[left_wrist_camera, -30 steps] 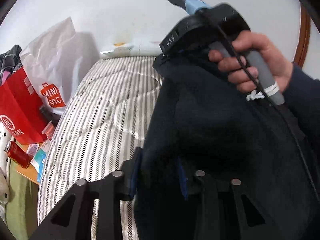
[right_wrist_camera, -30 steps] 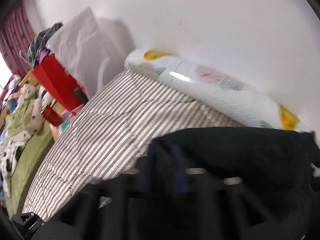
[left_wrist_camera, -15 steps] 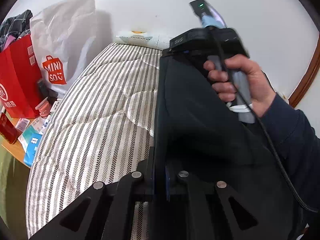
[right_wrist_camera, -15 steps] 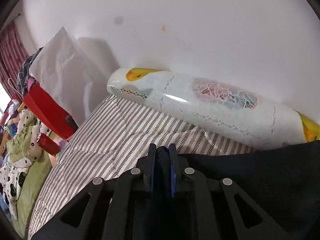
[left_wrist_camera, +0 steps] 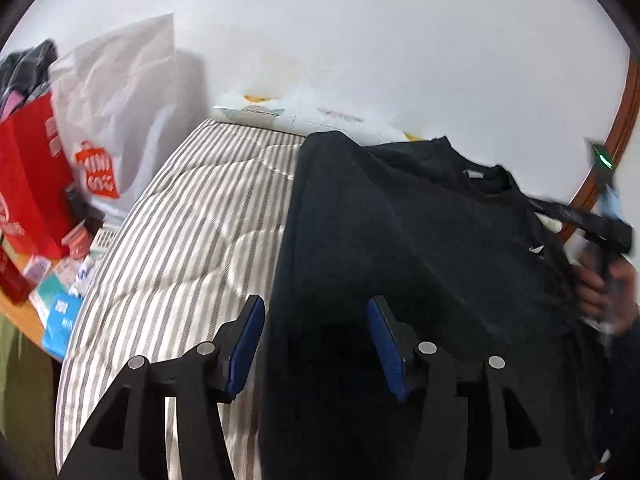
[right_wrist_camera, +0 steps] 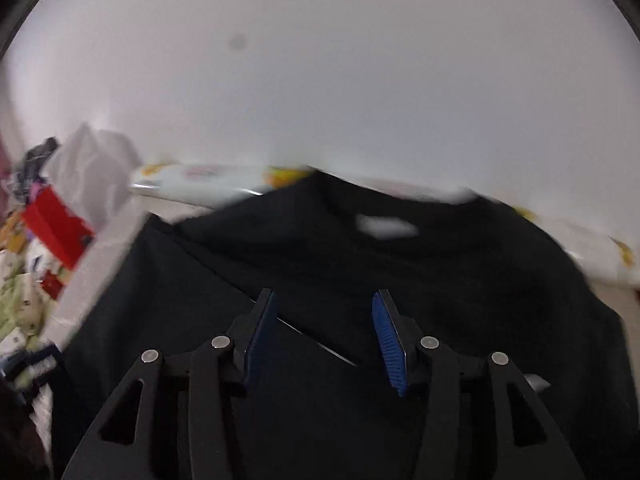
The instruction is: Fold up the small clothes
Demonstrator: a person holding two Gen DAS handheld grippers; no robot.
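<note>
- Black shirt (left_wrist_camera: pixel 400 260) lies spread on the striped mattress (left_wrist_camera: pixel 192 240), collar toward the wall.
- We've got the left gripper (left_wrist_camera: pixel 316 340) and right gripper (right_wrist_camera: pixel 324 336) both wide apart, holding nothing (shirt's loose).
- Risk: a careless regrab bunches the fabric, crooked fold.

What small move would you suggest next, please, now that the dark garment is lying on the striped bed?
Probably smooth it flat before folding. The black knit top is spread on the grey-and-white striped mattress, collar toward the wall, with a diagonal crease near the open right tool. The left tool is open too, so neither grips it.
</note>
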